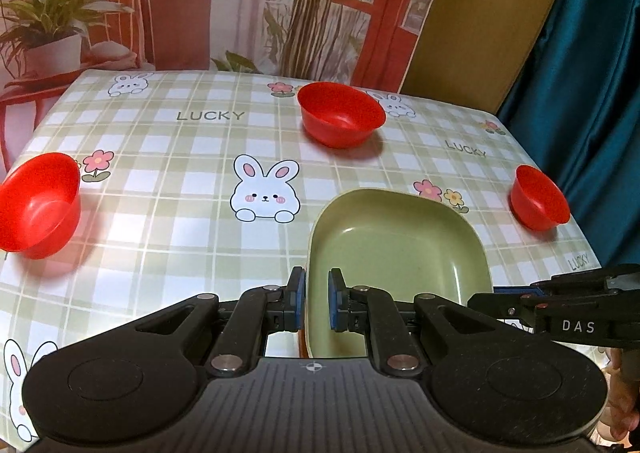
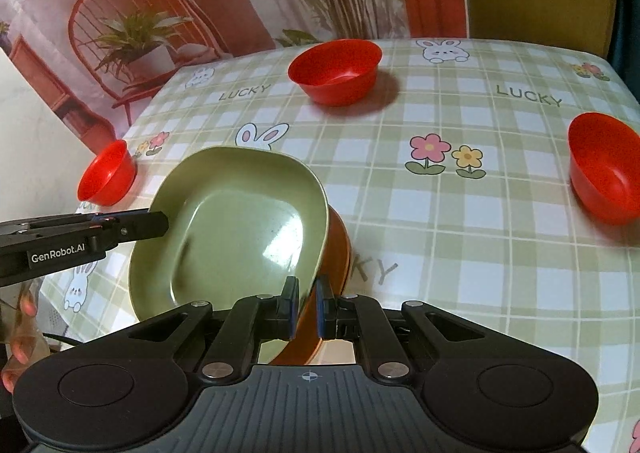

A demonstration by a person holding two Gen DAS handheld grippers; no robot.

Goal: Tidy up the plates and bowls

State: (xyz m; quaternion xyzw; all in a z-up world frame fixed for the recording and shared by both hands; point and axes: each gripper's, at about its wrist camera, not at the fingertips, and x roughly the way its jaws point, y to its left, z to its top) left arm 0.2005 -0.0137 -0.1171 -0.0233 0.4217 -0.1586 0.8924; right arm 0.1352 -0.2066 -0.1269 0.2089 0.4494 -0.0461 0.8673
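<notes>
A green squarish plate (image 1: 400, 249) lies near the table's front edge, held from both sides. My left gripper (image 1: 317, 303) is shut on its left rim, and it enters the right wrist view from the left (image 2: 162, 223). My right gripper (image 2: 307, 307) is shut on the green plate (image 2: 232, 221) at its right rim. An orange-brown plate (image 2: 340, 249) shows under the tilted green one; I cannot tell whether the pads clamp it too. Three red bowls stand apart: one at the left (image 1: 40, 205), one at the far middle (image 1: 340, 115), one at the right (image 1: 538, 199).
The table (image 1: 180, 213) wears a green checked cloth with rabbits and flowers. A printed backdrop (image 1: 200, 13) hangs behind it, and a teal curtain (image 1: 592, 93) hangs close to the right edge. A person's fingers (image 2: 20, 337) show at the lower left of the right wrist view.
</notes>
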